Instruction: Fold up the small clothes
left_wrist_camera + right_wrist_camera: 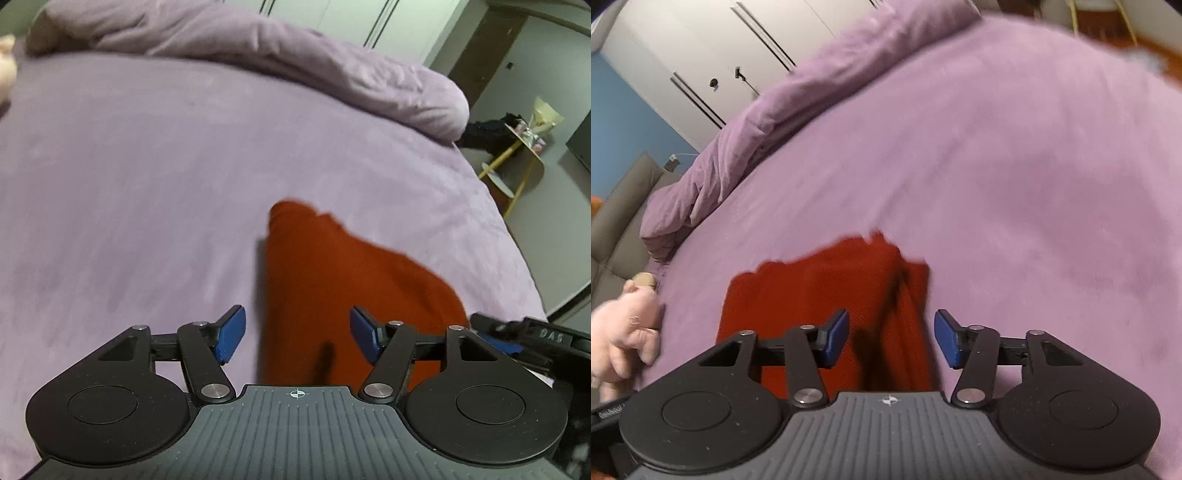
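both grippers, left gripper (297, 334) and right gripper (891, 338), hover released above the red garment (332, 280) on the bed (129, 184)

Dim, soft indoor light in both views, no glare or hot spots. Left wrist view: left claw (297, 334) is sharp, but the red garment (351, 288) ahead of it is motion-smeared, edges soft, w/ a thin dark shadow streak between the pads. Bed sheet (147, 184) beyond is slightly blurred. Right wrist view: heavier blur; red garment (820, 295) in front of right claw (892, 338) is smeared, and the sheet far ahead is mushy. Strong fisheye bend at the edges, black vignette in the corners.
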`<state>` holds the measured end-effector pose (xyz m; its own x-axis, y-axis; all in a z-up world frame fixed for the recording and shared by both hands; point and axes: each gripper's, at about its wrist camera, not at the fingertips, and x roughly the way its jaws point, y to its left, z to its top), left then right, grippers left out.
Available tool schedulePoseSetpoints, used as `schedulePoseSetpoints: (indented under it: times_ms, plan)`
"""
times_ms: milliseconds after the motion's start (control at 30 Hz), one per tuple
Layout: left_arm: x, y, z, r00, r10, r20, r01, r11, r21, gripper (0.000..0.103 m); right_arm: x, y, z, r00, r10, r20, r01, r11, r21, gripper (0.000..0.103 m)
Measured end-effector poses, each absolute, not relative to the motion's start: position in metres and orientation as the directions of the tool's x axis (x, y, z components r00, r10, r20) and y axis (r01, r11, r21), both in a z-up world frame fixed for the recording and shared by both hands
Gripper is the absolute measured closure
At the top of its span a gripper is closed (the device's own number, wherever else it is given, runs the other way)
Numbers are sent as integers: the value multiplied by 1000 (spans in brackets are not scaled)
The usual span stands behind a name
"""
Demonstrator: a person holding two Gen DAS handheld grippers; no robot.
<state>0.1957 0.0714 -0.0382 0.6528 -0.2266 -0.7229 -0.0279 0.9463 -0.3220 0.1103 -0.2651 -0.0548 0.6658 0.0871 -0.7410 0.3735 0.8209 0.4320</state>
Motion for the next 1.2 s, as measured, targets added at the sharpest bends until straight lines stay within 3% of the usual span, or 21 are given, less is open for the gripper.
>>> schedulePoseSetpoints:
  times_ms: [33,167,233,333,400,533,667,967,1200]
  plan:
    - [205,61,-39,670,-208,-713,-18,955,-296,34,120,-253,-51,667,118,-736,338,833,439,70]
    - [242,25,-62,718,-64,-693,-50,988,-144,32,172,-221,-64,624,238,-744,222,859,461,88]
    - [262,20,-78,714,-46,-699,-63,990,-129,32,195,-209,-79,618,149,-772,223,908,354,94]
    - [283,17,-99,715,10,-699,-96,992,-84,21,210,-210,-94,660,42,-750,219,944,246,102]
    - [295,17,-110,696,10,-718,-106,990,-89,17,216,-212,-106,683,-31,-730,216,963,162,103]
    - [309,22,-125,683,-18,-730,-139,978,-154,10,203,-219,-121,720,-66,-691,231,961,150,103]
    - [311,32,-134,690,-57,-721,-144,966,-215,7,212,-223,-136,742,-42,-669,245,946,212,103]
    - [320,21,-138,686,-15,-727,-178,966,-188,2,216,-232,-157,774,-23,-632,256,925,281,103]
    - [266,46,-111,648,-93,-756,-160,954,-255,2,205,-233,-131,766,18,-642,255,909,330,102]
